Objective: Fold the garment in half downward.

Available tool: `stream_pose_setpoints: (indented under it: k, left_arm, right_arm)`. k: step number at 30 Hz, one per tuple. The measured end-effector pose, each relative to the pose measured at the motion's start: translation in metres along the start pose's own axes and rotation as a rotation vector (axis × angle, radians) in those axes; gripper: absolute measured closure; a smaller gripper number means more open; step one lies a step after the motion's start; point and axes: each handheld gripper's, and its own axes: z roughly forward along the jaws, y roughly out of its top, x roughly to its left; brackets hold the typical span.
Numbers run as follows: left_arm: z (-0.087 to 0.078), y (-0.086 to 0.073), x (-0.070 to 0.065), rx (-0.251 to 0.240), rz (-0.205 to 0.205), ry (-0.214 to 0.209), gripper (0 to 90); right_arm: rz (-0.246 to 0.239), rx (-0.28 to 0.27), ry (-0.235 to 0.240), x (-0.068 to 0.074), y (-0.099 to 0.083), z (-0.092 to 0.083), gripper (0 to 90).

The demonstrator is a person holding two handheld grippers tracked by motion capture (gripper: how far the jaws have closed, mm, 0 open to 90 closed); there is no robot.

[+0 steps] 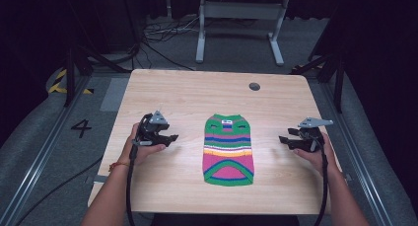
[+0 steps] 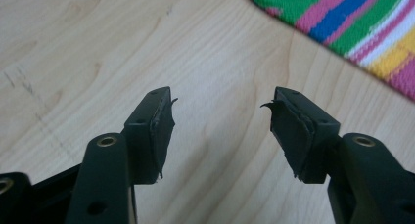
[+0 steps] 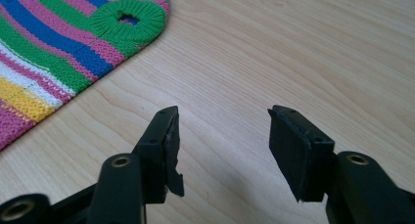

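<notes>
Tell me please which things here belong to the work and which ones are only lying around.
Belong to the work:
- striped sweater, flat in the middle of the table
- left gripper, open, beside it
- right gripper, open, on the other side

Only lying around:
- cables on the floor
- white frame behind the table
- number 4 on the floor

A wooden table (image 1: 167, 88) with a grommet hole (image 1: 254, 86) stands on grey floor (image 1: 88, 132).
</notes>
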Motion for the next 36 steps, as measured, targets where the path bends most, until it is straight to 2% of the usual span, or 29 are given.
stream_pose_setpoints:
  k: [3,4,5,11,12,13,14,17,19,22,25,27,30,34,36]
  left_arm:
    - [0.009,0.013,0.001,0.012,0.01,-0.002,42.0]
    - [0.014,0.019,0.0,0.011,0.027,-0.004,42.0]
    - [0.017,0.022,0.0,0.014,0.022,-0.016,42.1]
    - [0.041,0.049,-0.006,0.016,0.051,-0.045,42.0]
    - [0.045,0.053,-0.007,0.013,0.058,-0.042,42.0]
    - [0.054,0.061,-0.008,0.021,0.059,-0.058,41.9]
    - [0.054,0.061,-0.008,0.021,0.059,-0.058,41.9]
    - [0.067,0.07,-0.011,0.012,0.074,-0.054,42.1]
    - [0.075,0.076,-0.01,0.016,0.058,-0.068,42.7]
    - [0.087,0.084,-0.011,0.009,0.045,-0.057,42.9]
    - [0.092,0.088,-0.01,0.018,0.031,-0.052,44.6]
    - [0.098,0.092,-0.01,0.009,0.007,-0.05,45.0]
    - [0.105,0.097,-0.011,0.021,0.002,-0.044,47.3]
    - [0.114,0.104,-0.013,0.036,0.013,-0.064,52.7]
    - [0.117,0.106,-0.013,0.033,-0.004,-0.091,54.0]
  right_arm:
    - [-0.011,0.002,0.013,0.003,0.011,0.01,46.0]
    - [-0.018,-0.007,0.014,0.004,0.015,0.012,46.1]
    - [-0.021,-0.007,0.025,0.005,0.02,0.017,46.1]
    - [-0.066,0.003,0.046,0.013,0.049,0.037,47.4]
    - [-0.074,0.011,0.057,0.016,0.058,0.046,47.5]
    - [-0.073,0.014,0.06,0.017,0.061,0.05,47.8]
    - [-0.073,0.014,0.06,0.017,0.061,0.05,47.8]
    - [-0.078,0.025,0.071,0.022,0.071,0.064,48.7]
    - [-0.074,0.027,0.084,0.025,0.075,0.073,49.7]
    - [-0.078,0.049,0.082,0.031,0.08,0.089,51.4]
    - [-0.073,0.046,0.085,0.034,0.085,0.098,53.3]
    - [-0.074,0.041,0.082,0.034,0.087,0.101,54.6]
    - [-0.081,0.039,0.07,0.037,0.092,0.109,58.4]
    - [-0.071,0.044,0.056,0.037,0.097,0.115,61.4]
    - [-0.059,0.038,0.057,0.036,0.098,0.118,62.2]
